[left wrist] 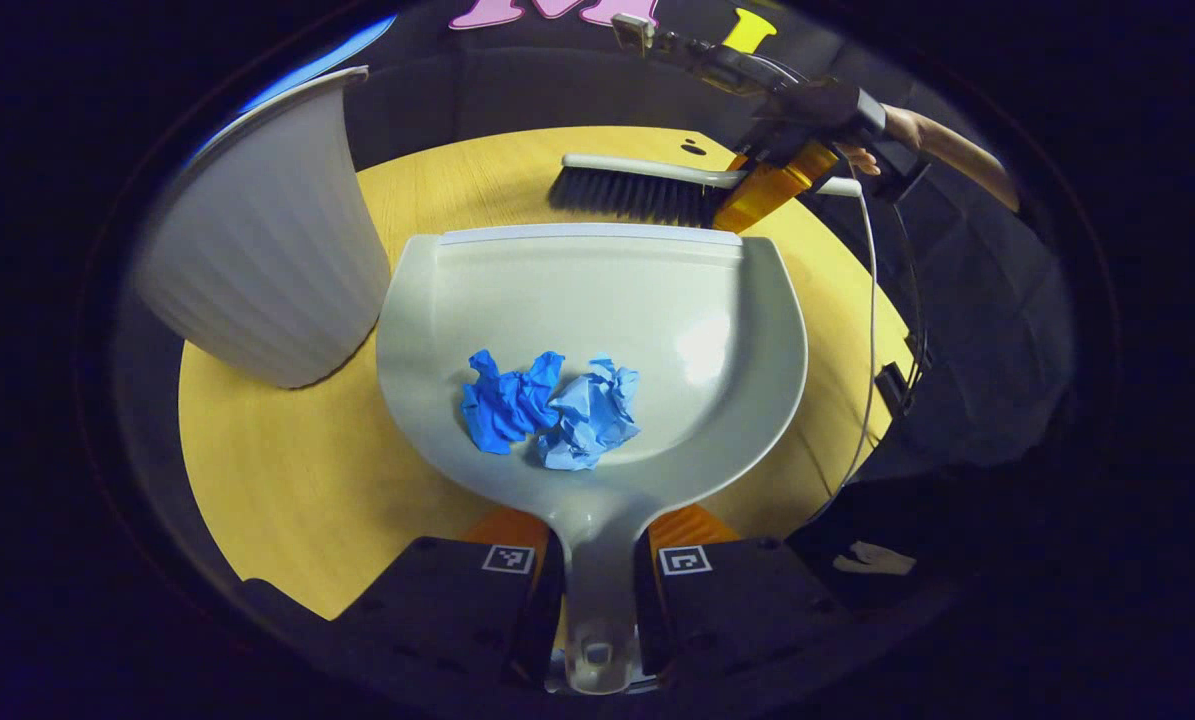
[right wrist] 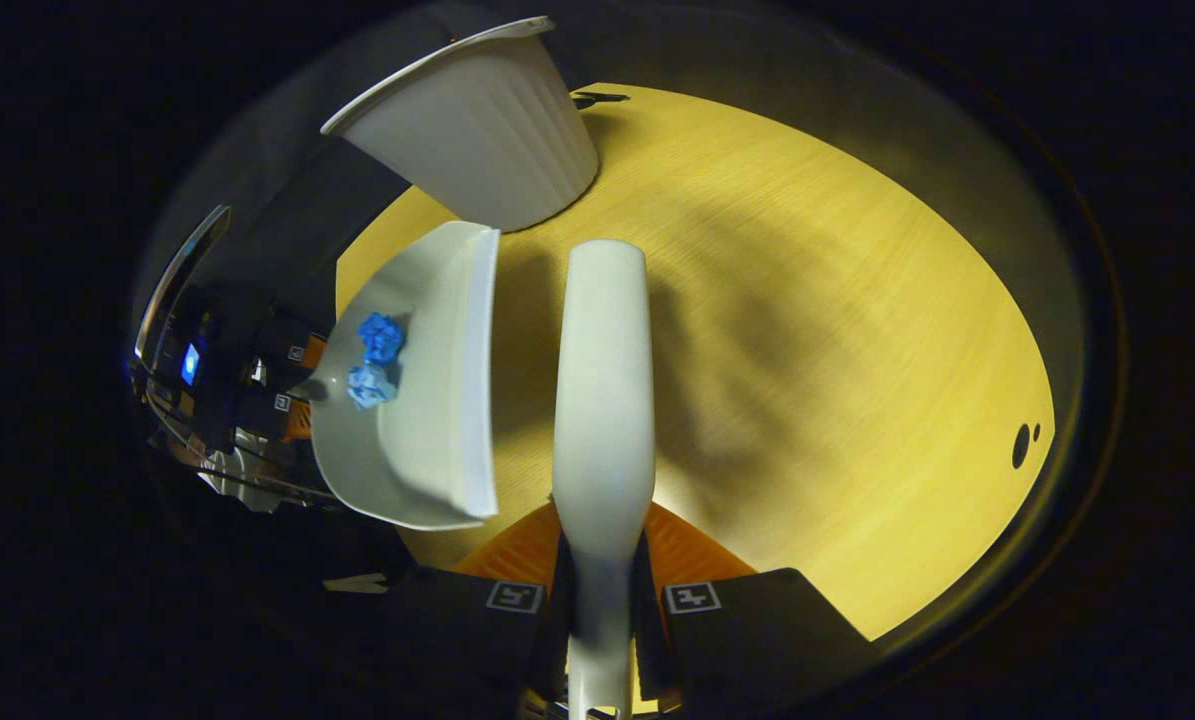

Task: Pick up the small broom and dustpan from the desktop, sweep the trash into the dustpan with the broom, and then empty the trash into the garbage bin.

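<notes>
Left gripper clamps the dustpan handle; right gripper clamps the broom. Tilting early could spill the paper wads short of the bin at left.

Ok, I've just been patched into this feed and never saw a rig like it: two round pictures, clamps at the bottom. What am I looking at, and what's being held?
There is no robot arm here. A person carries a two-finger gripper in each hand, and each gripper has a fisheye camera looking along its own fingers.

The left gripper view looks out over the left gripper, which clamps the handle of the dustpan. Two crumpled blue paper balls already lie in the pan. Beyond it you see the other gripper holding the broom.

The right gripper view looks along the right gripper, closed on the broom's handle. The dustpan sits to its left.

All this is over a round wooden table, with the white ribbed garbage bin standing on it.
</notes>
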Demonstrator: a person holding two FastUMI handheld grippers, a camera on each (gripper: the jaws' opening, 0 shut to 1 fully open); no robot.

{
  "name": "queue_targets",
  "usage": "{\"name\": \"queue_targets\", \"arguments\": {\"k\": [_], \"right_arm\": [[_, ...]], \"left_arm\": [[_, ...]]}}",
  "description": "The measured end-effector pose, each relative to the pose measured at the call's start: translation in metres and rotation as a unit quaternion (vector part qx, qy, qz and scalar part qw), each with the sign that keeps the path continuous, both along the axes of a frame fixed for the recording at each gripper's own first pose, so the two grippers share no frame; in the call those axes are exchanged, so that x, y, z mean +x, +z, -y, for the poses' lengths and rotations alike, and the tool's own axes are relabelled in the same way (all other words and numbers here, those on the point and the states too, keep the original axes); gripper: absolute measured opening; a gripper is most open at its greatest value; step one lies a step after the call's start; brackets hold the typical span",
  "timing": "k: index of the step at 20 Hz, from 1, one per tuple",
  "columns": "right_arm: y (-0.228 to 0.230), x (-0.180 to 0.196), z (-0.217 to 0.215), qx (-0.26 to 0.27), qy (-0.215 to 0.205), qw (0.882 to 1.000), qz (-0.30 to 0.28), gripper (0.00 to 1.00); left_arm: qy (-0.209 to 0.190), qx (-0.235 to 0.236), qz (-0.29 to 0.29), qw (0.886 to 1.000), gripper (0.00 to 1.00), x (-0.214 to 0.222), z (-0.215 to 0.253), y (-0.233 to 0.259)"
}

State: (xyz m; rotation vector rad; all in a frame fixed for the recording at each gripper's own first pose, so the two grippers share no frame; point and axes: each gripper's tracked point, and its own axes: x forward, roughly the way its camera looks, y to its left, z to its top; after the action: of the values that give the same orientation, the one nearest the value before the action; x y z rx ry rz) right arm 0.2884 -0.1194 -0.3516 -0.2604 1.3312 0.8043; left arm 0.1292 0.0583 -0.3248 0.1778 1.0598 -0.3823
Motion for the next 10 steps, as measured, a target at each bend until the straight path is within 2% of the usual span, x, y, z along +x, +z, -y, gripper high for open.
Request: {"name": "queue_targets", "arguments": {"k": [2,3,5,6,8,10], "right_arm": [[-0.006,-0.003,0.023,0.011,-0.019,1.0,0.009,0.3],[-0.013,-0.009,0.033,0.01,-0.026,0.999,0.02,0.26],[-0.026,-0.037,0.028,0.009,-0.043,0.999,0.026,0.3],[-0.013,-0.038,0.034,0.006,-0.052,0.998,0.027,0.3],[-0.007,-0.049,0.047,-0.025,-0.06,0.996,0.057,0.3],[-0.007,-0.064,0.065,-0.063,-0.108,0.99,0.06,0.3]], "left_arm": [[0.012,0.011,0.022,1.0,0.29,-0.002,0.004,0.002],[0.018,0.012,0.031,0.999,0.29,-0.003,0.008,0.004],[0.021,0.011,0.043,0.999,0.29,-0.001,0.008,0.004],[0.021,0.015,0.046,0.999,0.29,0.002,0.005,-0.001],[0.029,0.028,0.048,0.998,0.29,0.004,0.003,-0.008],[0.046,0.045,0.05,0.997,0.29,0.006,0.004,-0.006]]}}
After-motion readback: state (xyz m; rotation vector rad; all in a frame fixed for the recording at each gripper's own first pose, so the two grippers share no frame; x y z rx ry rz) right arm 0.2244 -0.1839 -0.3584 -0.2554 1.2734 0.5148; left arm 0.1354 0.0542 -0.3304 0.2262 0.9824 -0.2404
